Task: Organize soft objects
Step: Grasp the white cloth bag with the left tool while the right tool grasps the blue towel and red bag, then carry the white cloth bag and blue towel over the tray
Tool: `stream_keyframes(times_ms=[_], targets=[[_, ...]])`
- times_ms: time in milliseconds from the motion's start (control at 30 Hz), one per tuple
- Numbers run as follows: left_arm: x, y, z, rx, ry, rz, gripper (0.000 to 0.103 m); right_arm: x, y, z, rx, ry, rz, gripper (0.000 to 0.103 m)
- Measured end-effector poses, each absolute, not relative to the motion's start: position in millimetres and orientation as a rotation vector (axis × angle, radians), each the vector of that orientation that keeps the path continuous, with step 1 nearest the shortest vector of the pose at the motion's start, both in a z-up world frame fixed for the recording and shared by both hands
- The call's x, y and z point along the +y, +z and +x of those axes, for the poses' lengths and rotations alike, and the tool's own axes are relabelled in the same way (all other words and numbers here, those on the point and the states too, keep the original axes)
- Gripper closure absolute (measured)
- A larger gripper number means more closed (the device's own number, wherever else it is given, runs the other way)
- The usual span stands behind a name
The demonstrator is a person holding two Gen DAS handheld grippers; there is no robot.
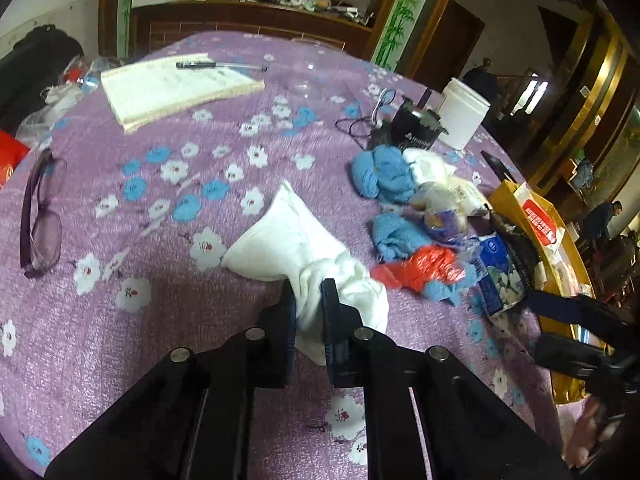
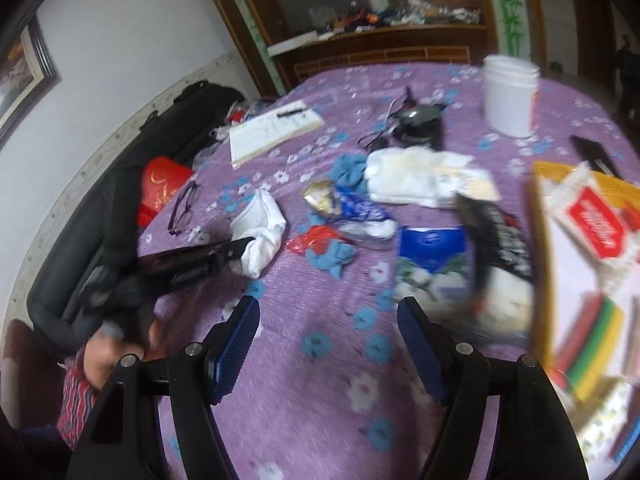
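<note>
Left hand-held gripper clamped on white cloth on desk; right hand-held gripper wide open, empty. Risk: bunched cloth slipping from narrow pinch.

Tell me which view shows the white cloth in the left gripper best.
The left wrist view: the white cloth lies sharp and near, pinched in the left gripper. The right wrist view shows the cloth smaller and blurred, off to the left.

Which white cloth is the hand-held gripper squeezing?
The lone white cloth, pinched by the left hand-held gripper. The other white cloth lies untouched in the pile.
</note>
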State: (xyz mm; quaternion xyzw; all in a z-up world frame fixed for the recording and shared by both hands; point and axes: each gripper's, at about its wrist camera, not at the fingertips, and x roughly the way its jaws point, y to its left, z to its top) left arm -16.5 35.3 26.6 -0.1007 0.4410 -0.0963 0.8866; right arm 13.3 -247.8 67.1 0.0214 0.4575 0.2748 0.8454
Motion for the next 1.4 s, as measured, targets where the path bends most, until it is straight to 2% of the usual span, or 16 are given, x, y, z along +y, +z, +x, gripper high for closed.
stream_keyframes(times_ms=[300, 400, 433, 467, 500, 567, 600, 833, 900, 933, 967, 1067, 1400], targets=[[37, 20, -10, 0.927, -0.202, -0.234, 0.093, -211, 28, 69, 1.069, 0.517, 0.071, 0.031], [39, 19, -9, 0.933, -0.189, -0.239, 0.083, -198, 22, 81, 1.058, 0.499, 0.04, 0.035], [40, 19, -10, 0.931, -0.181, -0.241, 0.078, -194, 21, 83, 1.04, 0.481, 0.011, 0.038], [40, 20, -10, 0.928, -0.18, -0.242, 0.067, -190, 19, 84, 1.035, 0.476, -0.013, 0.053], [40, 20, -11, 0.924, -0.184, -0.241, 0.06, -189, 18, 83, 1.037, 0.488, -0.019, 0.062], [36, 21, -12, 0.922, -0.168, -0.213, 0.02, -191, 21, 76, 1.004, 0.472, -0.044, 0.073], [33, 22, -13, 0.923, -0.134, -0.183, 0.019, -194, 24, 72, 1.001, 0.488, -0.026, 0.075], [20, 21, -12, 0.938, -0.195, -0.13, 0.02, -211, 43, 33, 0.929, 0.524, -0.011, 0.076], [14, 19, -11, 0.949, -0.219, -0.106, 0.031, -218, 46, 23, 0.923, 0.535, 0.002, 0.076], [11, 20, -11, 0.945, -0.225, -0.091, 0.048, -219, 46, 21, 0.925, 0.54, 0.012, 0.076], [9, 21, -12, 0.942, -0.255, -0.091, 0.07, -223, 46, 18, 0.928, 0.542, 0.026, 0.076], [7, 22, -15, 0.939, -0.293, -0.11, 0.086, -234, 46, 10, 0.93, 0.552, 0.066, 0.076], [-19, 40, -51, 0.909, -0.392, -0.145, 0.089, -272, 52, -11, 0.902, 0.539, 0.14, 0.075]])
